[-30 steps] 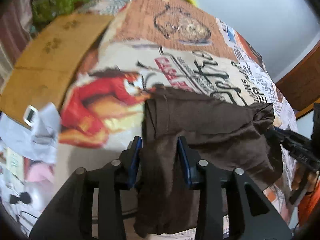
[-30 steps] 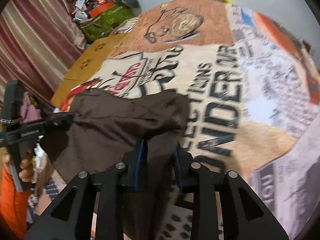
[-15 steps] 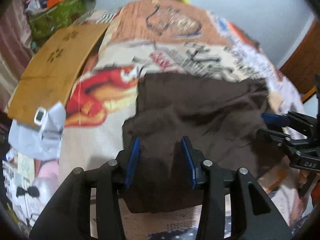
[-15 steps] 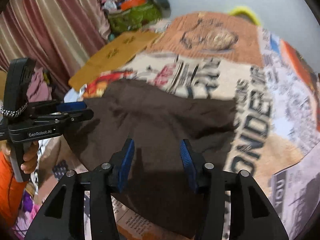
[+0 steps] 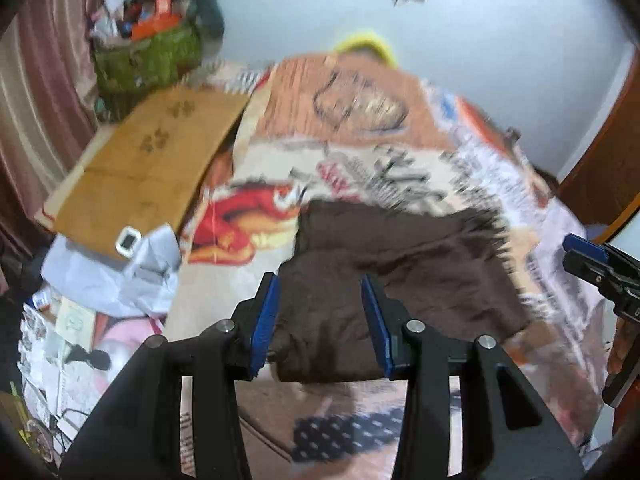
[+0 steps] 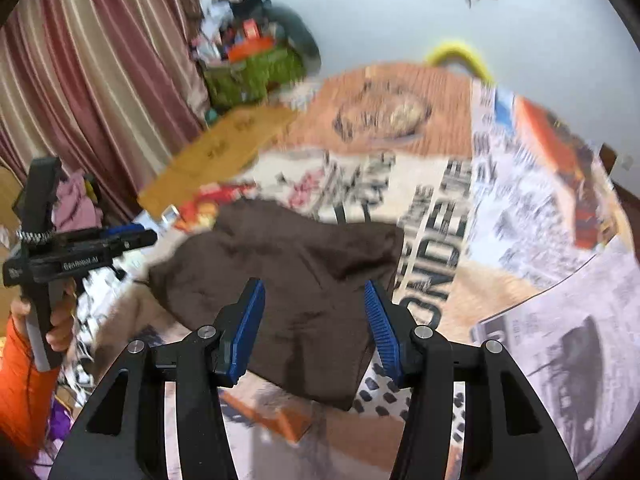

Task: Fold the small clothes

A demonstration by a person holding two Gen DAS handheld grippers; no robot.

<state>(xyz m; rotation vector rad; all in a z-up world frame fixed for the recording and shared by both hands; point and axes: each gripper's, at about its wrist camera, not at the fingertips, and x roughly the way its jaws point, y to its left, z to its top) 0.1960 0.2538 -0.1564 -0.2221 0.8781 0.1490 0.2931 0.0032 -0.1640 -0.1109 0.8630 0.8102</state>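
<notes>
While the brown garment (image 5: 400, 272) lies folded on the printed bedspread (image 5: 360, 128), I see my left gripper (image 5: 320, 320) and right gripper (image 6: 316, 320) above its near edge, jaws apart, gripping nothing.

Printed bedspread (image 6: 520, 240) lies open right of brown garment (image 6: 288, 272).

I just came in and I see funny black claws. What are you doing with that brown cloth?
A person is folding a small brown garment on a bed with a printed bedspread. It lies flat, folded over. Both jaws have just opened: the left hand-held gripper and the right hand-held gripper hover above it, holding nothing.
</notes>
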